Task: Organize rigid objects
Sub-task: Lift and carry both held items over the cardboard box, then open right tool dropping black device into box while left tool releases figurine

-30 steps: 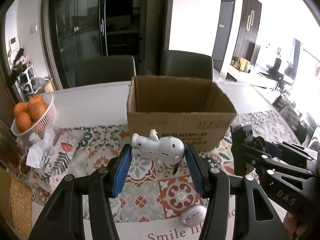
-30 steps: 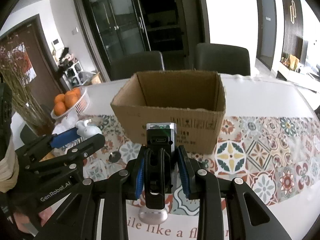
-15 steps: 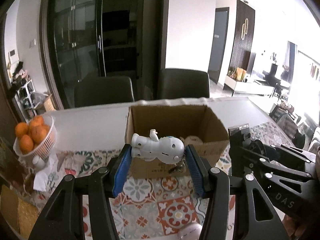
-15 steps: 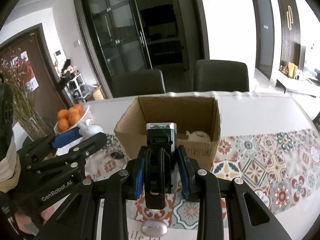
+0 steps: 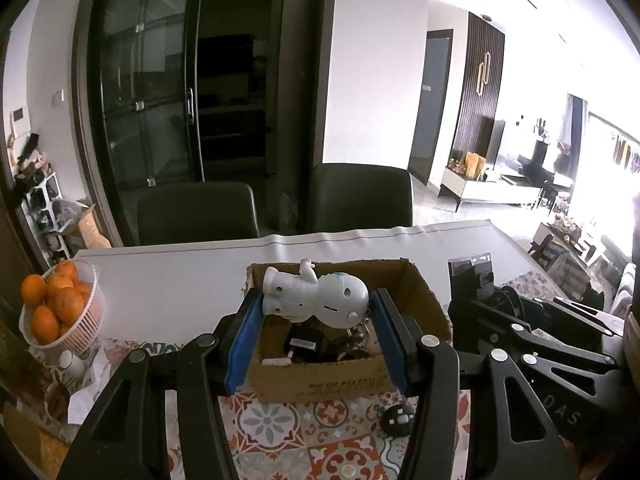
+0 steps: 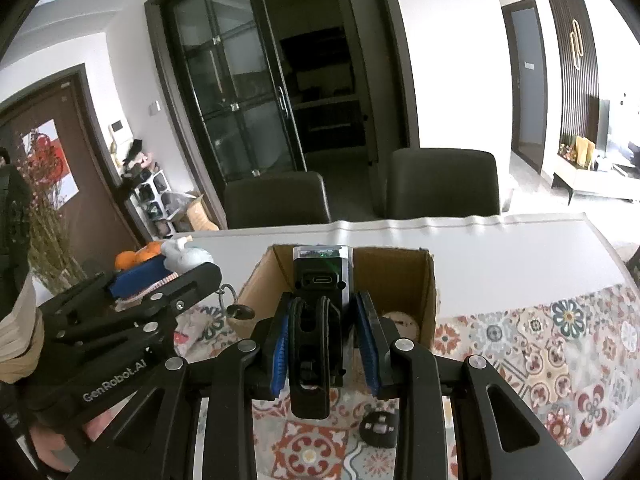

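Note:
My left gripper (image 5: 316, 344) is shut on a white toy robot (image 5: 316, 300) lying sideways between the blue pads, with a key ring hanging under it. It is held above the near side of the open cardboard box (image 5: 420, 292). My right gripper (image 6: 324, 344) is shut on a black device with a USB-C port (image 6: 320, 280), held upright above the same box (image 6: 426, 280). The box holds a black adapter (image 5: 304, 342) and other small items. Each gripper shows in the other's view, the right one (image 5: 472, 276) and the left one (image 6: 160, 276).
A white basket of oranges (image 5: 60, 312) stands at the left on the table (image 5: 168, 280). A small round black object (image 6: 378, 428) lies on the patterned mat (image 6: 540, 344) in front of the box. Two dark chairs (image 5: 360, 196) stand behind the table.
Both grippers have risen and moved forward with their objects, so the box now appears lower and its inside shows. The grips have not changed.

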Tool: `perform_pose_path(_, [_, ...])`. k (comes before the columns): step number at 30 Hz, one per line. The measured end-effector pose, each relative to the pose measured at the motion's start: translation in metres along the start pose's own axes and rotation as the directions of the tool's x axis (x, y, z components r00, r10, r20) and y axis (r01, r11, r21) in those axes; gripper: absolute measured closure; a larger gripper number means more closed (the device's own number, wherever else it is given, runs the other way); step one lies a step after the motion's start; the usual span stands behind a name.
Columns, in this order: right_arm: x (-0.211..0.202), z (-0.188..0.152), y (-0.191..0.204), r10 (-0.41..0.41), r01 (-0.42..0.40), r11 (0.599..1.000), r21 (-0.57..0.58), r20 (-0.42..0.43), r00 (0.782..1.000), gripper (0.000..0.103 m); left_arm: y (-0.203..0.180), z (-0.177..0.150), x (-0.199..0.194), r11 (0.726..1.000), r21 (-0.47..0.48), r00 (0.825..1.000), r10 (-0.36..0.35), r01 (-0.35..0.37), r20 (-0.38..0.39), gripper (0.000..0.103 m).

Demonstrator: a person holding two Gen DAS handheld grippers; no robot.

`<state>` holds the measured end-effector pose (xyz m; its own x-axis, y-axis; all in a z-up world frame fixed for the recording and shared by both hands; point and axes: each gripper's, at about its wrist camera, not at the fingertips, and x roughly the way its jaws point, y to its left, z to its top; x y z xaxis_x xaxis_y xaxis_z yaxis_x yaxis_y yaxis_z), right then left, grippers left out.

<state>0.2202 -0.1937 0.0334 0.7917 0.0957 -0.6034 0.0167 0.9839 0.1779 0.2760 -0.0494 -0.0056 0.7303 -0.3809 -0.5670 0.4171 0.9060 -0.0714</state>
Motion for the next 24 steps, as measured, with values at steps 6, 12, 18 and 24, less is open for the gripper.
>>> perform_pose_path(6, [0.016, 0.013, -0.003, 0.011, -0.010, 1.000, 0.006, -0.019, 1.000, 0.072, 0.005, 0.012, 0.019, 1.000, -0.017, 1.000, -0.012, 0.012, -0.022, 0.049])
perform_pose_path(12, [0.036, 0.024, -0.007, -0.003, 0.003, 1.000, 0.008, -0.049, 0.999, 0.072, 0.007, 0.019, 0.042, 1.000, -0.009, 0.999, 0.007, -0.007, -0.050, 0.049])
perform_pose_path(18, [0.056, 0.031, -0.014, -0.011, 0.013, 1.000, 0.015, -0.088, 0.996, 0.072, 0.007, 0.022, 0.065, 1.000, -0.004, 0.996, 0.012, -0.012, -0.090, 0.049])
perform_pose_path(24, [0.073, 0.031, -0.018, -0.027, 0.029, 1.000, 0.012, -0.127, 0.992, 0.072, 0.009, 0.020, 0.086, 1.000, -0.003, 0.990, 0.019, -0.020, -0.138, 0.049])
